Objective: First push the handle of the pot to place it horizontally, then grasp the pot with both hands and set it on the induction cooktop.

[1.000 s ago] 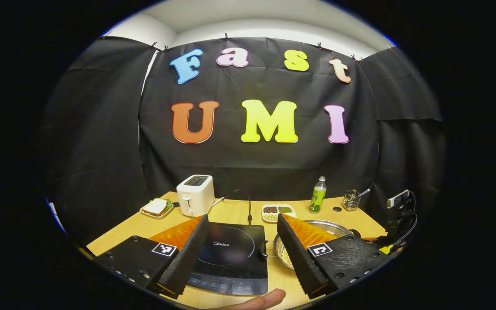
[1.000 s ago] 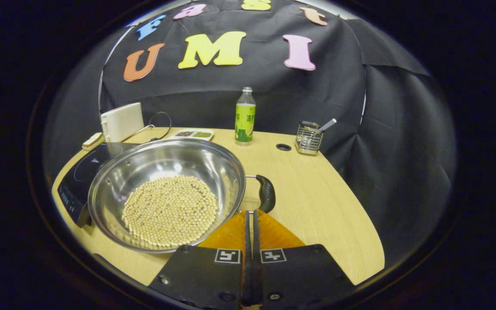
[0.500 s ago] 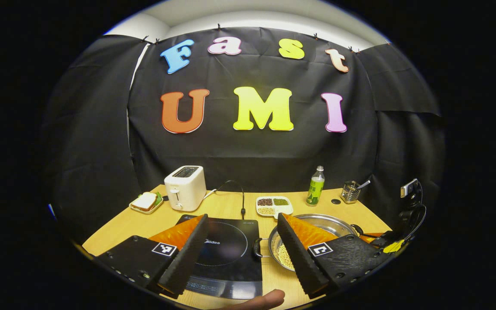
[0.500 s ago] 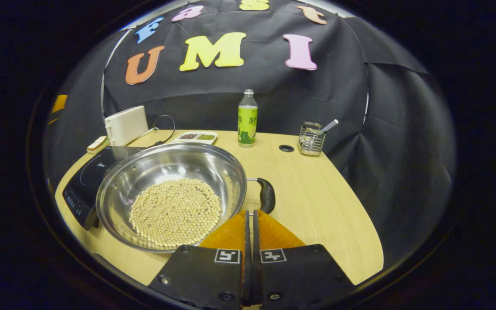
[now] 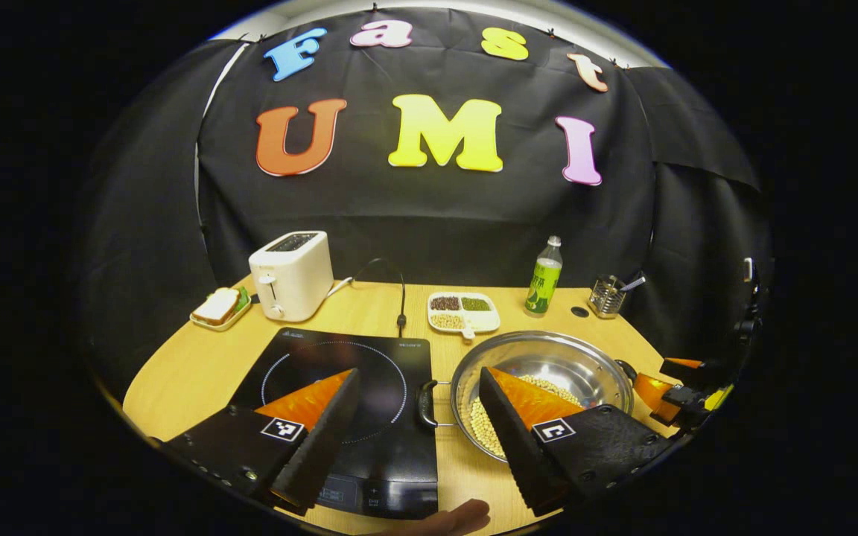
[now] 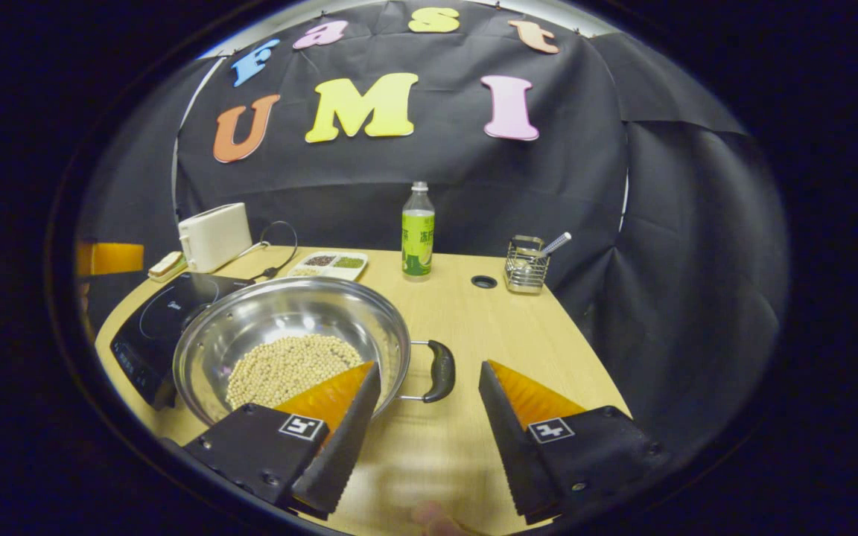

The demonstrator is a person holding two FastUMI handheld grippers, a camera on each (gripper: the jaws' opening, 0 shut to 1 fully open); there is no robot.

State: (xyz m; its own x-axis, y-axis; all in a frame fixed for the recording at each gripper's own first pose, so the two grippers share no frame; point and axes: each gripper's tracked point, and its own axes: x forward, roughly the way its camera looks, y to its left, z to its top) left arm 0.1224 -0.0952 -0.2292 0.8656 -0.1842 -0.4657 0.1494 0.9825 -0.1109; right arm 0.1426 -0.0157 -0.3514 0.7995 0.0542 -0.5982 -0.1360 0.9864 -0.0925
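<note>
Right gripper view looks down on the pot (image 6: 291,339), a wide, shallow stainless-steel pan with a shiny curved wall and a bright rim, its bottom covered by a bed of small pale round beans (image 6: 291,368). It sits on the wooden table (image 6: 518,350), with its far left edge just beside the black induction cooktop (image 6: 157,320), perhaps a little over its corner. A dark handle (image 6: 440,370) on a wire loop sticks out level from the pot's right side, and the right gripper (image 6: 427,424) hovers low before it, its fingers spread wide, one in front of the pot's near rim and the other over bare table, nothing held between them. In the left gripper view the same pot (image 5: 548,368) stands to the right of the cooktop (image 5: 347,380), and a second dark handle (image 5: 426,404) on its left side reaches just to the cooktop's edge. The left gripper (image 5: 418,435) is also spread open and empty, one finger over the glass top, the other in front of the pot's bowl, the left handle showing in the gap between them. At the back of the table stand a white toaster (image 5: 291,274), a sandwich on a small plate (image 5: 219,307), a divided dish of beans (image 5: 464,311), a green bottle (image 5: 544,277) and a wire utensil holder (image 5: 609,296).
</note>
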